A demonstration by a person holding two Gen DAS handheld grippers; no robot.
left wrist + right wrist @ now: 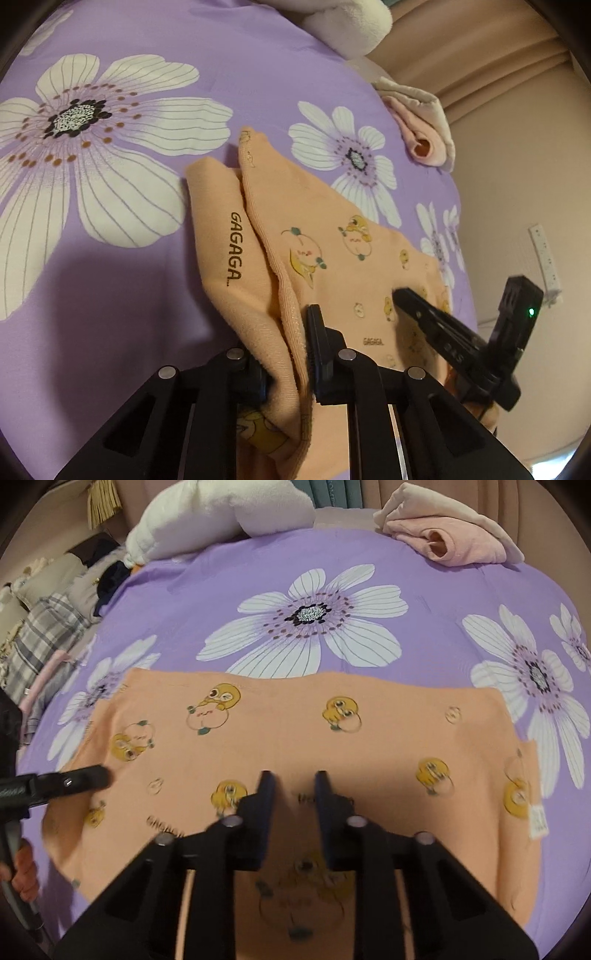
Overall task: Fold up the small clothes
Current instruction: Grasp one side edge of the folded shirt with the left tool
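Mid-fold: left gripper pinching the shirt edge, right gripper clamped on its near hem; next, both should carry that edge over together

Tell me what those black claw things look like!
Each hand-held gripper is black plastic. The left one has two flat fingers on angled arms with round silver pins at the joints. The right one looks the same, though its fingers look dark blue-black. Seen from the left camera, the right one carries a boxy black block with a small green light.
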